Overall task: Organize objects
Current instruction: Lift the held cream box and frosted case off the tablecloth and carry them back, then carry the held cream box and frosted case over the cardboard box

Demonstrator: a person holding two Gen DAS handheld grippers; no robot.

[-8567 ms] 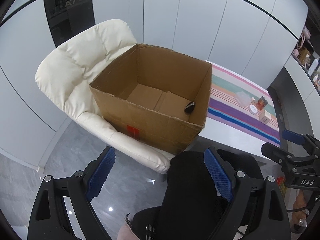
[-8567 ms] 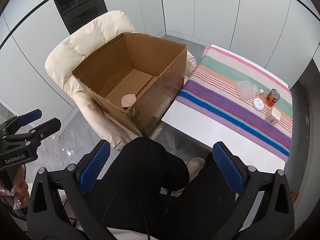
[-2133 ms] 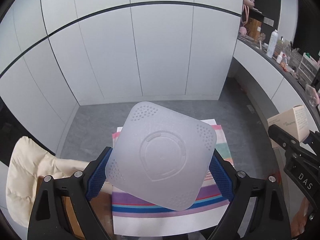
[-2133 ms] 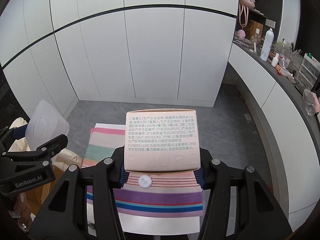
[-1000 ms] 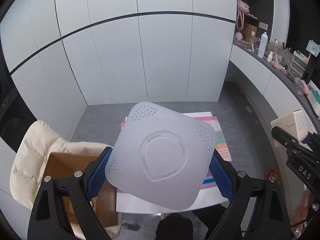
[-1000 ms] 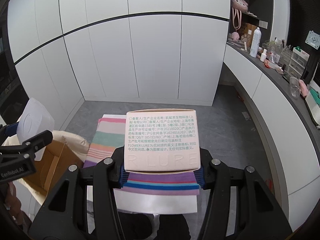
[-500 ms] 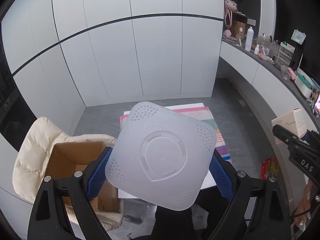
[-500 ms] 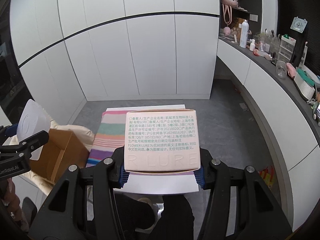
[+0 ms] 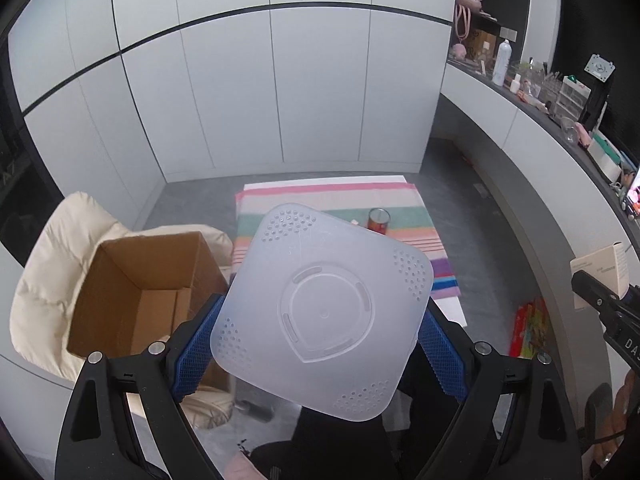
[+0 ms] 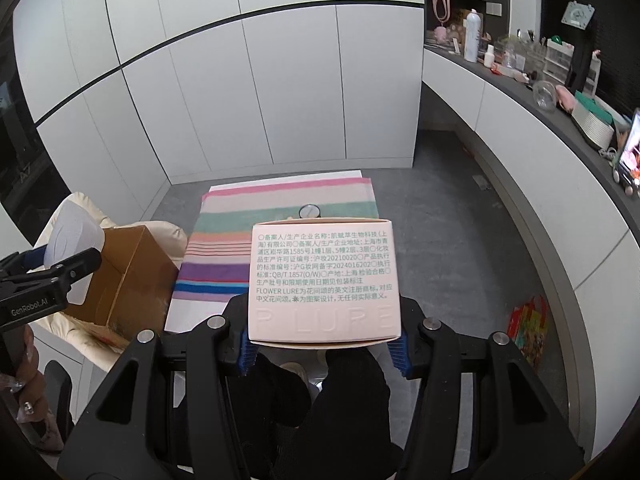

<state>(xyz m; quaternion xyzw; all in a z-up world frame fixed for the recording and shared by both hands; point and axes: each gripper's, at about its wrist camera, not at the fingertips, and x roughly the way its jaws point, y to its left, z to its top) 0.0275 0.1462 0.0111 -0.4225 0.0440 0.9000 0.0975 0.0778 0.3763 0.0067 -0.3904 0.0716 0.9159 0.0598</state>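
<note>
- Left wrist view: left tongs (image 9: 320,344) are clamping a translucent square lid (image 9: 322,314), above the person's lap, right of the open cardboard box (image 9: 140,292) sitting on the cream chair (image 9: 48,264).
- Right tongs (image 10: 323,346) are gripping a pink carton (image 10: 324,280).
- Striped bench (image 10: 224,256) is carrying a small jar (image 9: 378,221).

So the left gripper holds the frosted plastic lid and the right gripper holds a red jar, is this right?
Not quite. The left gripper holds the frosted plastic lid, but the right gripper holds a pale pink printed box, as the right wrist view shows.

table (image 9: 448,312) part-hidden by tray (image 9: 324,316), box's (image 10: 324,280) underside hidden
</note>
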